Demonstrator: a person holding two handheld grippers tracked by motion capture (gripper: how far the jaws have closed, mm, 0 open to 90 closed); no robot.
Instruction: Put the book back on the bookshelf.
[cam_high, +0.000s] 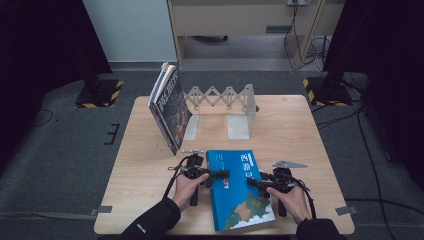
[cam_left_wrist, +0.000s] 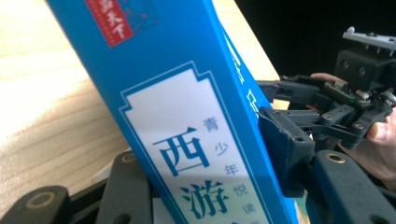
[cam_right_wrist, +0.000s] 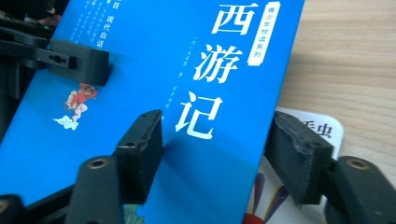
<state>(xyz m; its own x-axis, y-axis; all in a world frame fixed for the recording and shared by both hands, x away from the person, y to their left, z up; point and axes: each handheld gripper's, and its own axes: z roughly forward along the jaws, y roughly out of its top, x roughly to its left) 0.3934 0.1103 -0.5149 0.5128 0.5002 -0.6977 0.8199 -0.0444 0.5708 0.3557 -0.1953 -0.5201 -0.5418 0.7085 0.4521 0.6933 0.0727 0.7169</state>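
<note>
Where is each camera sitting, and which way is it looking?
High view: above the person's side, looking forward and down at the table; both forearms, left gripper and right gripper show.
Left gripper view: on the left gripper, looking along the blue book toward the other gripper.
Right gripper view: on the right gripper, looking across the book's cover.
All three share the blue book.
</note>
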